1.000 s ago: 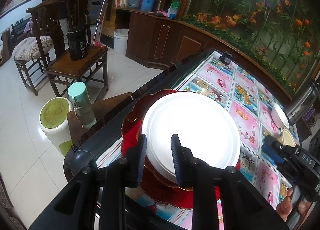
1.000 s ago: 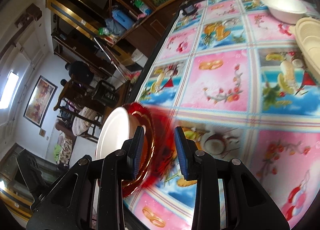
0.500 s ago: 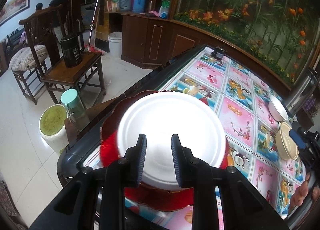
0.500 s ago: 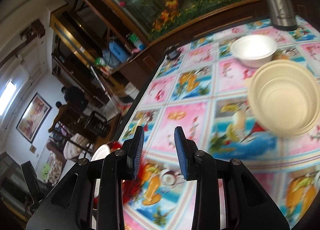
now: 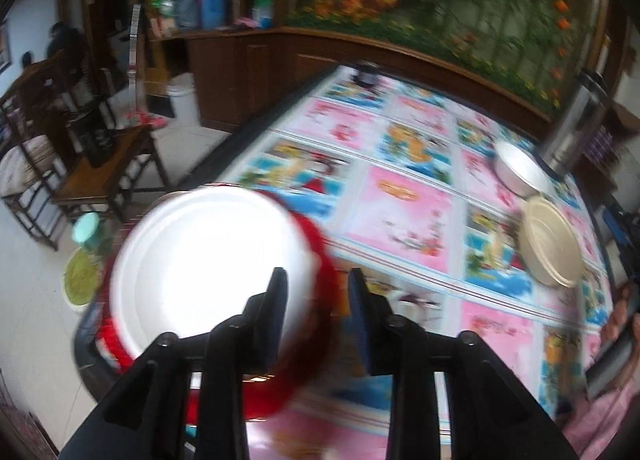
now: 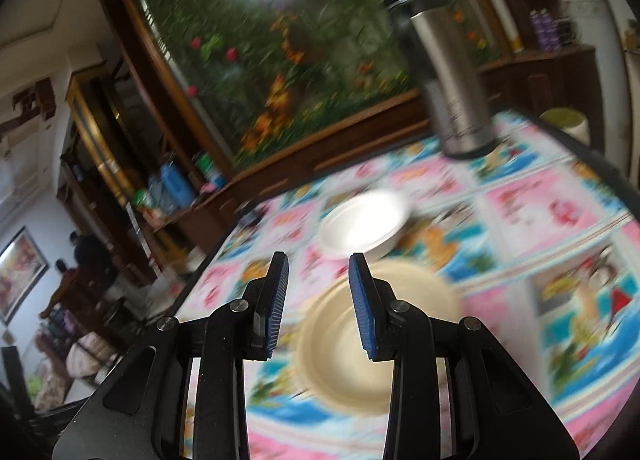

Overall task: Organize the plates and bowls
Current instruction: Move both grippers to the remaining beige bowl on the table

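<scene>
A white plate (image 5: pixel 200 264) lies on a red plate (image 5: pixel 316 256) at the table's near left corner. My left gripper (image 5: pixel 318 292) is open and empty, above the red plate's right rim. A cream bowl (image 5: pixel 550 244) and a white bowl (image 5: pixel 518 171) sit at the far right. In the right wrist view my right gripper (image 6: pixel 319 288) is open and empty, just above the cream bowl (image 6: pixel 352 352). The white bowl (image 6: pixel 362 230) sits beyond it. Both views are blurred.
A steel thermos (image 6: pixel 448 83) stands behind the bowls, also in the left wrist view (image 5: pixel 576 115). A flowered cloth (image 5: pixel 400 211) covers the table. Wooden chairs (image 5: pixel 96 175), a stool with a mint bottle (image 5: pixel 86 227) and a bin (image 5: pixel 80 278) stand left of the table.
My left gripper has swung right, so the plates now sit to its left. My right gripper has moved over to the cream bowl, which now lies under its fingers.
</scene>
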`<state>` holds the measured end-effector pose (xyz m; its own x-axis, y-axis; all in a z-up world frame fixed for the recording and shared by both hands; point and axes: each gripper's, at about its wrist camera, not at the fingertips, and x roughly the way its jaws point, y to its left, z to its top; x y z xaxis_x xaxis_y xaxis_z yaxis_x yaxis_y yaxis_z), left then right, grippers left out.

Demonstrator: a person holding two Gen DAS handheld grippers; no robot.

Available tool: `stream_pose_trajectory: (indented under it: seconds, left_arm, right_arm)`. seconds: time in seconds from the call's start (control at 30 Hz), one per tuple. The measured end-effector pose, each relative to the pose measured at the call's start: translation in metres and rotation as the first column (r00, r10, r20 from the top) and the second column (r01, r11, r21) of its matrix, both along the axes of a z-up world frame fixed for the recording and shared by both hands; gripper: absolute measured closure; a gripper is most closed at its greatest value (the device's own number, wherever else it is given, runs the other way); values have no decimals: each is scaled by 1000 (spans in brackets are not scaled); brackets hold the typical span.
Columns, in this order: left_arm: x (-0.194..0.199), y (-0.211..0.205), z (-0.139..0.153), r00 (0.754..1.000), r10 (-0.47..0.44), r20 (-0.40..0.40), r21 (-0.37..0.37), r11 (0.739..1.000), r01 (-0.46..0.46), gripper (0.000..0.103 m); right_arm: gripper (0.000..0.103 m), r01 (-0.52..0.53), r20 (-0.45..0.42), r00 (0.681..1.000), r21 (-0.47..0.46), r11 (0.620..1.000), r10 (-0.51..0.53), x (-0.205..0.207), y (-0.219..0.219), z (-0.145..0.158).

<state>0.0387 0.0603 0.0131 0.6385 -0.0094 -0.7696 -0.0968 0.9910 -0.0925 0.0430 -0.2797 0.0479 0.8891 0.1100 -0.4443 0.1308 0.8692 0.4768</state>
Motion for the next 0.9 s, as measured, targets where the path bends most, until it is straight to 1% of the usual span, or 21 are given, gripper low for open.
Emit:
stream_pose_trajectory:
  seconds: [0.03,0.1,0.17,0.23,0.3,0.37,0.43,0.5,0.63,0.77,0.9]
  left_arm:
    - [4,-10,-1,1000,-21,-10,-6,1000,21,67]
    - [11,-33,-3,997,-67,-25,4,998,68,66]
    - [22,-54,-7,992,-111,-52,-14,994,110,66]
    - [32,-72,-8,987,-143,-67,-33,989,141,66]
    - [43,-89,-11,984,-157,-86,-44,987,154,66]
    - [53,-104,-14,978,-181,-102,-83,982,172,65]
    - [61,-117,-18,975,-190,-117,-108,978,178,60]
    - [67,-129,-22,973,-192,-129,-133,976,174,53]
    - [78,-145,-27,975,-175,-137,-175,973,150,52]
    - [87,-159,-30,978,-158,-134,-173,976,134,48]
    - [96,-171,-32,979,-155,-129,-168,977,133,47]
  right_arm:
    - [71,22,4,1000,18,1000,-22,-1,-14,-6]
    - [70,90,-54,995,85,992,-85,2,-41,-17]
    - [70,109,-73,993,192,975,-96,1,-66,-26]
    - [70,141,-100,988,225,964,-121,0,-80,-31]
    - [70,142,-132,985,263,954,-110,1,-89,-37]
    - [70,143,-174,981,326,934,-89,5,-97,-47]
    - [70,137,-208,976,374,917,-61,9,-99,-55]
    - [70,134,-236,971,393,910,-41,12,-98,-61]
    - [70,118,-245,969,404,907,-17,12,-90,-59]
    - [70,109,-265,964,409,906,4,14,-86,-61]
    - [70,110,-299,954,413,904,20,21,-85,-67]
